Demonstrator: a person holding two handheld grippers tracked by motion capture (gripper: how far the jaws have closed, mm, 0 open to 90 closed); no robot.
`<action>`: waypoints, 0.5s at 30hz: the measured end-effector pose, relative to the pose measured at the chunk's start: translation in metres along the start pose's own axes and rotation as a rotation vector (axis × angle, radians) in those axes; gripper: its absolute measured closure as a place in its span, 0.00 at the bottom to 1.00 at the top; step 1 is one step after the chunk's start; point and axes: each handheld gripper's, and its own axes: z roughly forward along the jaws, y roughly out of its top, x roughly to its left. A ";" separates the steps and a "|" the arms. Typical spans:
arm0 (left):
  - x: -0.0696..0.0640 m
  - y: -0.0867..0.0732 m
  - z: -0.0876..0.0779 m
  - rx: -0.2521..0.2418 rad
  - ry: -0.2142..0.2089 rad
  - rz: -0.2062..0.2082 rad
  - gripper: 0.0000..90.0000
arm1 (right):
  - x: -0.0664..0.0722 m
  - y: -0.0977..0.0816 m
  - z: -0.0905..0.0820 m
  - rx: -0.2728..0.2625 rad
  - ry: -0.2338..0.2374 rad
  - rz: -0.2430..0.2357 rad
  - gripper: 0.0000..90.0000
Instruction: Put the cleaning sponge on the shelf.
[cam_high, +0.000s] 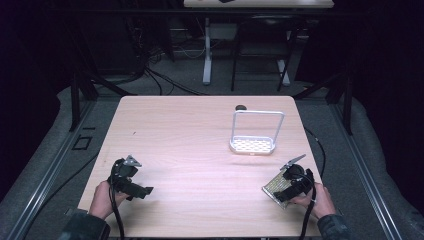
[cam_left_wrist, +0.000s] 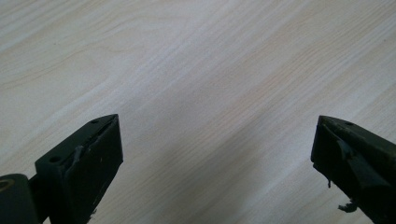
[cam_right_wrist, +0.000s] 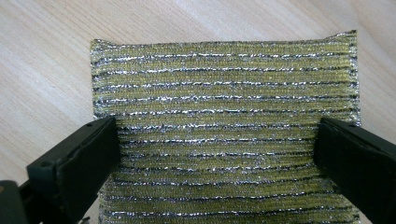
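Lying flat between the spread jaws of the right gripper (cam_right_wrist: 217, 154) at the table's (cam_high: 200, 140) near right corner: scouring pad (cam_right_wrist: 224, 107) | jaws released, either side of pad | pad: rectangular, woven yellow-green with glittery silver threads | left gripper (cam_left_wrist: 217, 154): jaws wide, over bare pale wood-grain.

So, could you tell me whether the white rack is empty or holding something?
Empty: the white rack stands upright with its perforated base bare.
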 end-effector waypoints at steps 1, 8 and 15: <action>0.000 0.000 0.000 0.000 0.000 -0.001 0.02 | 0.000 0.000 0.000 0.006 -0.001 0.000 0.02; 0.000 0.000 0.000 -0.001 0.001 -0.002 0.02 | 0.001 0.000 0.000 0.005 -0.009 0.007 0.08; 0.000 0.001 0.001 0.000 0.004 -0.002 0.02 | 0.001 -0.001 -0.005 -0.004 -0.004 0.021 0.24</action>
